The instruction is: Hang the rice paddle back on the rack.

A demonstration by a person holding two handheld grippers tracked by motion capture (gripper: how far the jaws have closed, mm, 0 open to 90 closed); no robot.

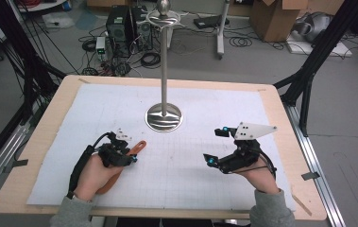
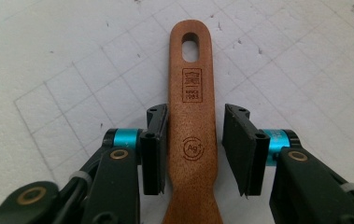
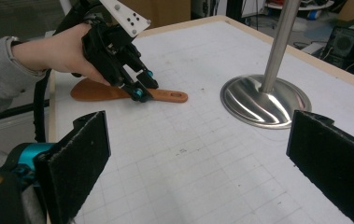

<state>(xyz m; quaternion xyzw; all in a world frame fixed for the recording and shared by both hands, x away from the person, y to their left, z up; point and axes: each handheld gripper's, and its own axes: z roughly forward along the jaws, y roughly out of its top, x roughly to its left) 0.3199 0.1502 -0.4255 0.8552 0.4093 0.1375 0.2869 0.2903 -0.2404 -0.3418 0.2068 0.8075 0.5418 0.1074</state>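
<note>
One spatula [image 2: 192, 121], reddish-brown wood, flat on the gridded white mat [image 1: 72, 123] at the table's near left, handle pointing toward the stand [image 1: 164, 116]. Seen close in the left gripper view: oval hanging hole at the handle tip, a stamped square mark below it, a round "Ag" stamp lower down. Left gripper [image 2: 195, 144] straddling the handle, jaws partly open; one pad touching or just beside the wood, the other standing clear, so no grip yet. Seen from the right gripper view: broad blade end beside the left hand [image 3: 58, 51], and right gripper [image 3: 198, 158] wide open, holding nothing, above bare mat near the stand's base.
</note>
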